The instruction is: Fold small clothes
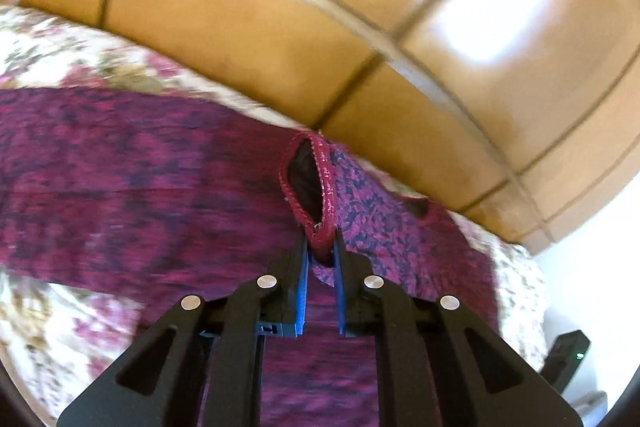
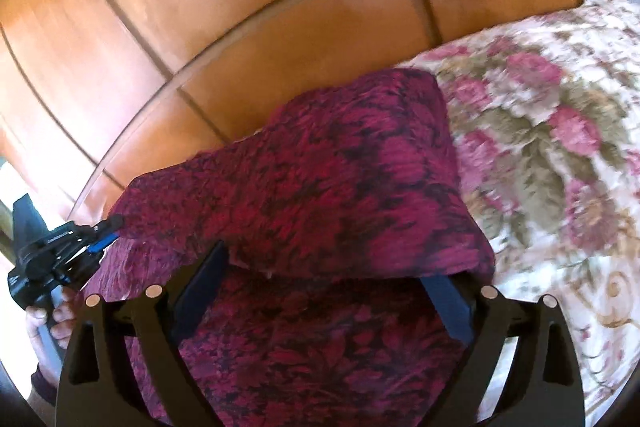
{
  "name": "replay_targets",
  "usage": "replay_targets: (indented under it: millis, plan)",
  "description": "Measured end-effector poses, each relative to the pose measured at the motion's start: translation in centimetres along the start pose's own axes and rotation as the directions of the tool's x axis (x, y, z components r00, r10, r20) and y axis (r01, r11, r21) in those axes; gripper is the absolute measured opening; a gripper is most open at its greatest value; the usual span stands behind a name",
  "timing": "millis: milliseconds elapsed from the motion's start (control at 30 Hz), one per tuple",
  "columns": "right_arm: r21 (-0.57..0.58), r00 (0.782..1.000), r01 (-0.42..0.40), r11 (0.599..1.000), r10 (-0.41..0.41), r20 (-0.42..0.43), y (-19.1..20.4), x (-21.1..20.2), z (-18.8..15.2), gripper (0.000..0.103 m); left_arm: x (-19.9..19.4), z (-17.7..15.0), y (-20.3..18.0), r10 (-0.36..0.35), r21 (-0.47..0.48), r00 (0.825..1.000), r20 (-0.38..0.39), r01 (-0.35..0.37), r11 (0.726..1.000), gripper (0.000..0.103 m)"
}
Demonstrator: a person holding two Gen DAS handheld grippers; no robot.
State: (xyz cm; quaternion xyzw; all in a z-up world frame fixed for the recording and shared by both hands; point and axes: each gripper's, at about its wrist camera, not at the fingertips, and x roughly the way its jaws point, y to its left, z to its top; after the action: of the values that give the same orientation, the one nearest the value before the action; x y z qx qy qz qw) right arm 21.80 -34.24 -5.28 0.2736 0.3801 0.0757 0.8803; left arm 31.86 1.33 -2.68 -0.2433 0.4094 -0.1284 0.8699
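Observation:
A magenta and dark floral garment (image 1: pixel 140 179) lies spread on a floral bedspread (image 1: pixel 60 55). My left gripper (image 1: pixel 320 247) is shut on the garment's red stitched hem (image 1: pixel 316 187), which loops up from the fingertips. In the right wrist view the same garment (image 2: pixel 320 167) drapes in a fold over my right gripper (image 2: pixel 332 259), whose jaws stand wide open with the fingertips hidden under the cloth. The left gripper (image 2: pixel 108 231) also shows there at the far left, pinching the garment's corner.
A glossy wooden headboard with panel grooves (image 1: pixel 360 7) rises behind the bed, also in the right wrist view (image 2: pixel 240 27). The floral bedspread (image 2: pixel 552 147) extends to the right. A black device with a green light (image 1: pixel 568 355) sits at the bed's right edge.

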Motion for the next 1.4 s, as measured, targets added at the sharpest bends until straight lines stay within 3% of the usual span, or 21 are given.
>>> replay_targets:
  millis: [67,233,400,500,633,767,833,1000,1167,1333,1400]
  plan:
    - [0.002,1.0,0.004,1.0,-0.004,-0.015,-0.1,0.4,-0.3,0.096,0.3,-0.5,1.4,0.071,0.026,0.997,-0.014,-0.07,0.997,0.01]
    - [0.016,0.999,-0.014,1.0,0.015,-0.032,-0.8,-0.4,-1.1,0.096,1.7,-2.4,1.3,0.133,0.109,0.99,-0.038,-0.128,0.986,0.01]
    - [-0.017,0.999,-0.017,1.0,0.016,-0.039,-0.9,-3.5,-1.9,0.096,1.4,-2.5,1.1,0.115,0.097,0.993,-0.028,-0.111,0.989,0.01]
    - [-0.086,0.997,-0.067,0.994,0.065,-0.032,0.7,-5.8,-2.4,0.096,0.5,-2.8,1.4,0.099,0.121,0.995,-0.015,-0.097,0.988,0.01]
    - [-0.132,0.997,-0.071,0.989,0.071,-0.001,2.9,-5.7,-1.6,0.096,-0.8,-4.1,0.9,0.092,0.167,0.996,0.001,-0.091,0.982,0.01]
    - [-0.13,1.0,0.007,0.992,-0.004,0.016,3.9,-2.2,1.1,0.096,-1.5,-4.5,1.1,0.083,0.152,0.997,-0.003,-0.082,0.985,0.01]
    - [-0.14,0.996,0.085,0.986,-0.082,0.022,3.7,0.2,2.6,0.095,-1.6,-4.5,1.2,0.093,0.162,0.996,0.002,-0.092,0.983,0.01]
    - [-0.152,0.965,0.258,0.954,-0.263,-0.011,1.8,5.3,4.3,0.091,0.1,-4.9,2.3,0.12,0.145,0.991,-0.052,-0.112,0.983,0.01]
    - [-0.194,0.947,0.314,0.929,-0.32,0.0,1.4,6.9,3.8,0.093,-0.9,-5.0,2.1,0.104,0.135,0.994,-0.033,-0.099,0.986,0.01]
    - [-0.203,0.946,0.32,0.926,-0.323,0.014,1.4,6.5,3.7,0.096,-4.9,-4.4,-0.2,0.033,0.182,0.996,0.081,-0.047,0.982,0.01]
    - [-0.221,0.939,0.342,0.913,-0.343,0.037,2.4,5.7,3.3,0.097,-5.2,-4.0,-1.2,0.041,0.205,0.993,0.109,-0.062,0.977,0.01]
